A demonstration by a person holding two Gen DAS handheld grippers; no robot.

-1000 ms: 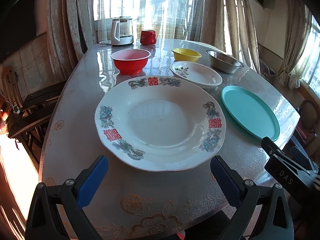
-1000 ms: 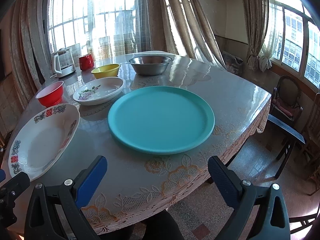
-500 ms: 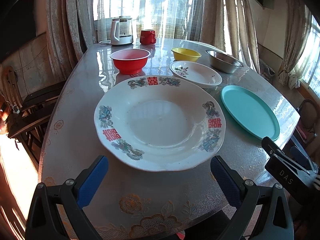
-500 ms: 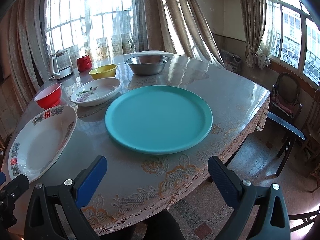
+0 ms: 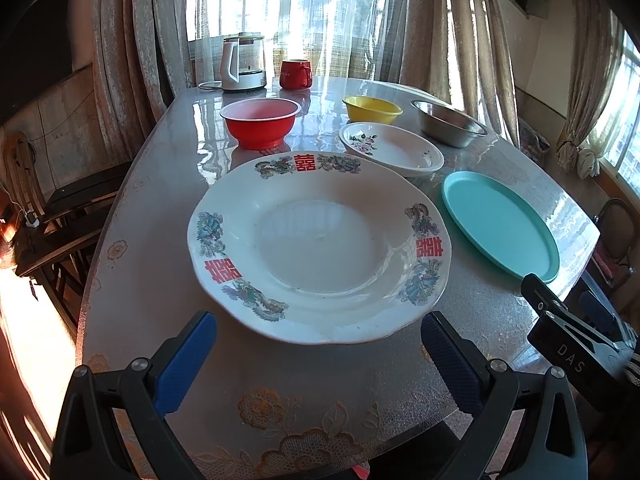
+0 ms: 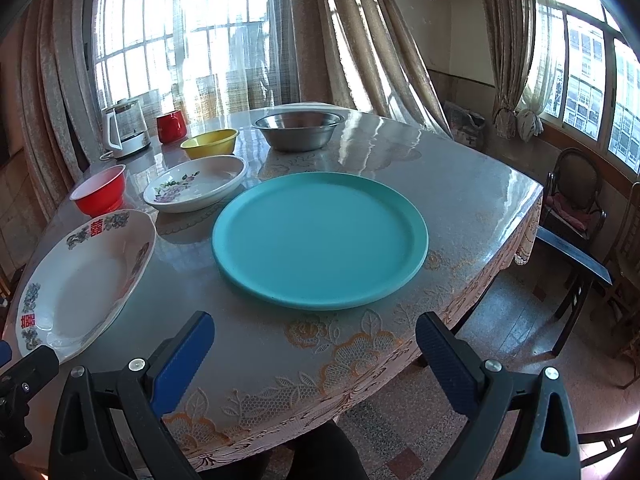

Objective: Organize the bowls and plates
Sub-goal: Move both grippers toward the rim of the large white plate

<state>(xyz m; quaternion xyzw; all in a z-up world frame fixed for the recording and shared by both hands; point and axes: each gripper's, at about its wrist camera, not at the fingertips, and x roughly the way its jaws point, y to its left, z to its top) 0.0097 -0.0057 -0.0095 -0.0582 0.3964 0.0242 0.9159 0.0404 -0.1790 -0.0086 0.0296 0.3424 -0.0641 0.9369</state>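
A large white plate with red and dragon decoration (image 5: 320, 246) lies at the near edge of the table, right in front of my left gripper (image 5: 318, 344), which is open and empty. A teal plate (image 6: 320, 240) lies in front of my right gripper (image 6: 314, 340), also open and empty. The teal plate shows in the left wrist view (image 5: 498, 224), the white plate in the right wrist view (image 6: 80, 280). Behind them stand a floral oval dish (image 5: 390, 148), a red bowl (image 5: 260, 122), a yellow bowl (image 5: 372, 109) and a steel bowl (image 5: 448, 122).
A kettle (image 5: 244, 62) and a red mug (image 5: 295, 74) stand at the far table edge by the curtains. Chairs stand left (image 5: 60, 220) and right (image 6: 576, 208) of the table. The table edge (image 6: 360, 380) is just under my grippers.
Both grippers have shifted very slightly; the plates sit marginally nearer in view. Nothing was taken hold of or moved.
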